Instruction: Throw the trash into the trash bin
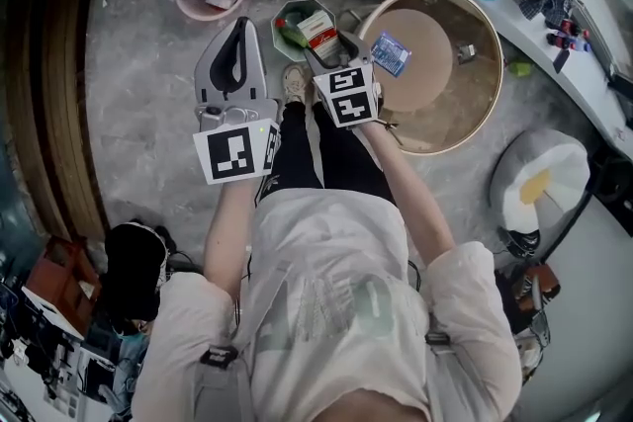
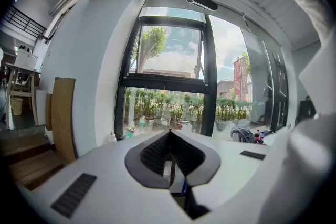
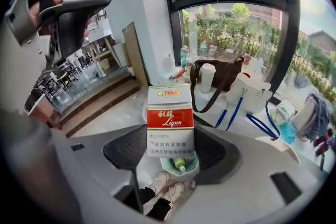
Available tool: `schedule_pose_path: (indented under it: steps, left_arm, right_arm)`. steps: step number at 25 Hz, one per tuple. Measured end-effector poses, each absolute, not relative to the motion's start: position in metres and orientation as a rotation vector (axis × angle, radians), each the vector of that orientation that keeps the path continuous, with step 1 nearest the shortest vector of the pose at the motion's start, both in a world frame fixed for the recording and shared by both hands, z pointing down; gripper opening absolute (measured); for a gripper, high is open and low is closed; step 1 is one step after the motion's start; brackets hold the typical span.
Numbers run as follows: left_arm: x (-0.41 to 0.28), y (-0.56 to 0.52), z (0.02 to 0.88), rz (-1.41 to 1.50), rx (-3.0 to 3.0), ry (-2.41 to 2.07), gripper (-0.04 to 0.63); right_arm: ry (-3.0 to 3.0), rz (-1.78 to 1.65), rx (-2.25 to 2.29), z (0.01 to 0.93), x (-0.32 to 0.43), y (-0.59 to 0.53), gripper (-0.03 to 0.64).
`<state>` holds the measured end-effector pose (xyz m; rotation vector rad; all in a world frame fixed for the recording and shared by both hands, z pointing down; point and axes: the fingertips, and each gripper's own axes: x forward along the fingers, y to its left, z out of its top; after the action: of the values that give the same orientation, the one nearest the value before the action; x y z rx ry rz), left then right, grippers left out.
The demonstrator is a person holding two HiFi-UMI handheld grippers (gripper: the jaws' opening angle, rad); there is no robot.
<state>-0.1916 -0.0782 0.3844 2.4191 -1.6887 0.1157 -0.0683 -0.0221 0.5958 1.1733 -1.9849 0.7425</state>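
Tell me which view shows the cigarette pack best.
The right gripper view: the cigarette pack stands upright and large between the jaws of the right gripper, its red-and-white print facing the camera. The head view shows it small, from above, over the green bin. The left gripper view shows none of it.

A red-and-white cardboard cigarette box point(image 3: 170, 120) stands upright, clamped between the pads of the right gripper point(image 3: 170, 150). Just below that gripper sits a small pale-green plastic bin point(image 3: 167, 167), open-topped.
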Motion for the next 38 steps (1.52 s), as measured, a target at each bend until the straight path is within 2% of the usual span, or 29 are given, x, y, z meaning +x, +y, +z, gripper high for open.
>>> schedule_pose_path:
  steps: [4, 13, 18, 25, 38]
  left_arm:
    - [-0.195, -0.076, 0.415, 0.143, 2.384, -1.685, 0.011]
    - [-0.183, -0.081, 0.555, 0.205, 2.292, -1.639, 0.011]
    - [-0.187, -0.071, 0.594, 0.219, 2.228, -1.65, 0.011]
    - [-0.19, -0.061, 0.591, 0.201, 2.216, -1.653, 0.011]
    - [-0.186, -0.063, 0.552, 0.167, 2.246, -1.68, 0.011]
  right_arm:
    - [-1.959, 0.75, 1.141, 0.63, -0.07, -0.018, 0.278]
    - [-1.861, 0.8, 1.057, 0.756, -0.079, -0.022, 0.278]
    - [-1.808, 0.872, 1.025, 0.798, -0.076, -0.016, 0.278]
    - [-1.809, 0.879, 1.034, 0.801, -0.08, -0.007, 0.303]
    - [-1.839, 0.873, 1.071, 0.762, -0.076, -0.013, 0.302]
